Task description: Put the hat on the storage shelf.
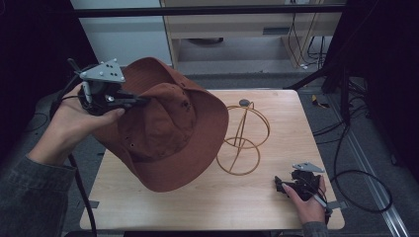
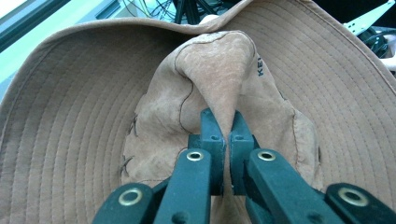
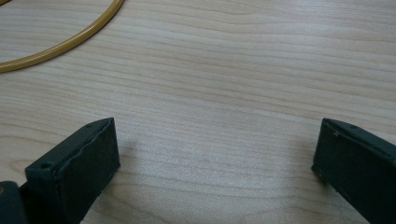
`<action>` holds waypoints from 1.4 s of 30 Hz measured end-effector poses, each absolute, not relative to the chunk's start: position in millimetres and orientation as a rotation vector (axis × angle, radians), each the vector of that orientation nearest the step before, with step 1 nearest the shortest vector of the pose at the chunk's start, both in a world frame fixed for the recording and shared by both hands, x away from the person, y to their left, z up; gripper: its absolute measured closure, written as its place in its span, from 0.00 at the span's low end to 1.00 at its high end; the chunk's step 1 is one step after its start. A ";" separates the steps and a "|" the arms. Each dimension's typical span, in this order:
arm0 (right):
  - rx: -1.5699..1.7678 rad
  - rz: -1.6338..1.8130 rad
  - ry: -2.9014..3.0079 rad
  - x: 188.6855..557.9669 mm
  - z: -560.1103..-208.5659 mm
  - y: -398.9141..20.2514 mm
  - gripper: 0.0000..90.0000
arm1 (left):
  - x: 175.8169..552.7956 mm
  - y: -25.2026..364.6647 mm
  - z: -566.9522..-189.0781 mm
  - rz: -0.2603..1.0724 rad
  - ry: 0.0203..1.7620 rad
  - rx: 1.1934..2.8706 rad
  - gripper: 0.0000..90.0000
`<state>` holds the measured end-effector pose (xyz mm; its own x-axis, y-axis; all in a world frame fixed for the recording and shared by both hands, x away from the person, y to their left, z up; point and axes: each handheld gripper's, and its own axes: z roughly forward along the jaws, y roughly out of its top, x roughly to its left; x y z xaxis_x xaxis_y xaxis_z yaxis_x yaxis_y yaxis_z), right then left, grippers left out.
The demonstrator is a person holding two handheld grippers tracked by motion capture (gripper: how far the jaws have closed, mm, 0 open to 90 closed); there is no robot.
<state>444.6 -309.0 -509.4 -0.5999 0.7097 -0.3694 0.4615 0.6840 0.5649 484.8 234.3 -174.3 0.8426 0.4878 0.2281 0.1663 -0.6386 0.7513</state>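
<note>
The left gripper (image 1: 141,100) is clamped on a fold of the brown hat (image 1: 168,133), pinched between its jaws. The right gripper (image 1: 279,185) rests with jaws wide apart over the wooden table (image 1: 207,202), nothing between them.

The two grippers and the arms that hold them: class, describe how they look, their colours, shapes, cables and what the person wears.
The left gripper has black jaws with brass-coloured rivets, a dark body and a grey three-cornered plate with small holes on top; a black cable trails from it. The right gripper is built the same, smaller in the high view, with blunt, square-ended black jaws. The person wears a dark grey sleeve on each forearm.
</note>
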 end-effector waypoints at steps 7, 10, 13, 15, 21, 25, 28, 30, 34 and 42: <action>0.898 0.562 2.314 444.6 -509.4 -308.9 0.01 | 482.7 218.7 -169.3 0.537 0.441 2.246 0.98; 0.894 0.561 2.314 444.8 -509.3 -309.2 0.01 | 480.8 203.5 -166.0 0.548 0.404 2.254 0.98; 0.895 0.561 2.314 444.7 -509.4 -309.1 0.01 | 481.6 193.8 -167.9 0.542 0.385 2.267 0.98; 0.897 0.562 2.314 444.6 -509.4 -309.0 0.01 | 482.2 190.9 -168.8 0.541 0.383 2.270 0.98; 0.896 0.562 2.314 444.7 -509.4 -309.0 0.01 | 486.2 173.4 -170.3 0.521 0.359 2.278 0.98; 0.897 0.563 2.316 444.5 -509.4 -309.0 0.01 | 488.6 158.8 -170.4 0.508 0.339 2.281 0.98; 0.890 0.561 2.317 444.9 -509.2 -309.4 0.01 | 489.4 153.1 -171.3 0.502 0.331 2.285 0.98; 0.890 0.562 2.317 444.9 -509.2 -309.3 0.01 | 490.9 145.1 -172.9 0.492 0.321 2.290 0.98; 0.891 0.563 2.317 444.9 -509.2 -309.3 0.01 | 492.8 138.4 -174.0 0.490 0.312 2.296 0.98; 0.897 0.565 2.314 444.7 -509.6 -308.9 0.01 | 498.5 126.5 -169.8 0.489 0.305 2.283 0.98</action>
